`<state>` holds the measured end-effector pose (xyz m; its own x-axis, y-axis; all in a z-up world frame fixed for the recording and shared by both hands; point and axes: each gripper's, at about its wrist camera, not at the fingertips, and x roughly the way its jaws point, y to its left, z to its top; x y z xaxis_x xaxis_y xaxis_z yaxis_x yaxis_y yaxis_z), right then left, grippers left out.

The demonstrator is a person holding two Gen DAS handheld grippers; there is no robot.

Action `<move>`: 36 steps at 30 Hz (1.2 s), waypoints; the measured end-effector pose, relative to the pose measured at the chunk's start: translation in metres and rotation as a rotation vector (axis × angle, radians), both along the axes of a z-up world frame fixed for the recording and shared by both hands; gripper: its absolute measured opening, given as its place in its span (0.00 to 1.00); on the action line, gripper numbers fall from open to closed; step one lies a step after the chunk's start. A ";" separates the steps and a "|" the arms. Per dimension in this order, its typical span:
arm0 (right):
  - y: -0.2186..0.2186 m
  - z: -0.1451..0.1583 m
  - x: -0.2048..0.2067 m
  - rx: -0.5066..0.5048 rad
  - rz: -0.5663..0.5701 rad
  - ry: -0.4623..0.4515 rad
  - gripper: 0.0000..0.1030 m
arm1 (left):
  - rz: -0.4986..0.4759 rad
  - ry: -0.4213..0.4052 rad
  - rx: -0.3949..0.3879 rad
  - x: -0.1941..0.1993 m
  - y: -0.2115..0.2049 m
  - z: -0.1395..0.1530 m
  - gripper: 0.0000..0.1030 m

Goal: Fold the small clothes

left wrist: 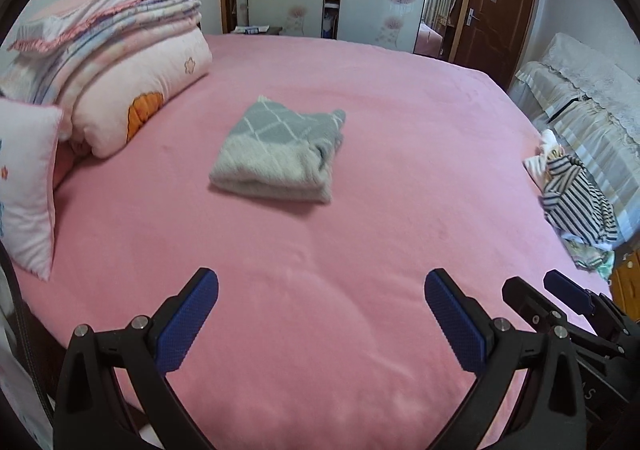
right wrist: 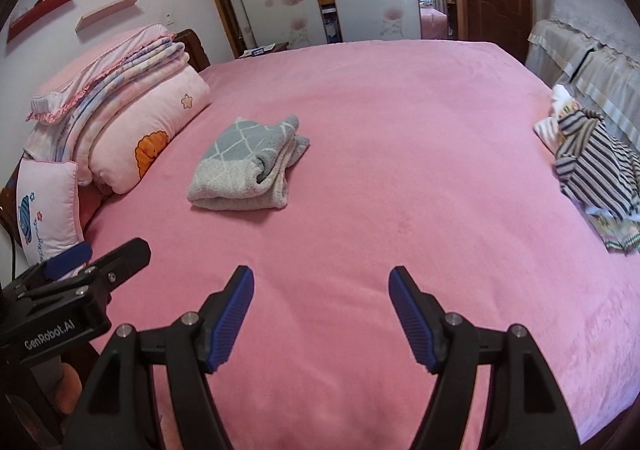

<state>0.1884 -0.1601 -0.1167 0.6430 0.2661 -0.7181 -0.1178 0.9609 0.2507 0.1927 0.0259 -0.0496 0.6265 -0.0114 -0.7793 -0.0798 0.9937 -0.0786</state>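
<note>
Nearest the cameras, the left tongs (left wrist: 321, 314) and right tongs (right wrist: 321, 314) hang released and empty over the pink bed (left wrist: 320, 330). Mid-bed lies a folded grey garment (left wrist: 278, 155); the unfolded striped pile (right wrist: 596, 165) at the far edge could slide off if snagged.

A grey-and-white knitted garment (left wrist: 280, 151) lies folded on the pink bed (left wrist: 360, 97); striped clothes (right wrist: 596, 161) sit crumpled at its right edge.
</note>
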 end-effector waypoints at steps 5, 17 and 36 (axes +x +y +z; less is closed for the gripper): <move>-0.022 -0.001 -0.030 0.007 -0.068 0.014 0.69 | -0.013 0.014 -0.004 -0.031 -0.015 0.001 1.00; -0.034 0.016 -0.059 -0.081 -0.109 0.013 0.75 | -0.044 -0.036 0.021 -0.047 -0.036 0.030 1.00; -0.045 0.029 -0.077 -0.100 -0.124 -0.025 0.76 | -0.074 -0.045 0.056 -0.058 -0.053 0.036 1.00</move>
<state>0.1113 -0.2055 -0.0882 0.6849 0.1114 -0.7200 -0.0013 0.9884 0.1517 0.1350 -0.0268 -0.0134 0.6601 -0.0160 -0.7510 -0.0034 0.9997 -0.0242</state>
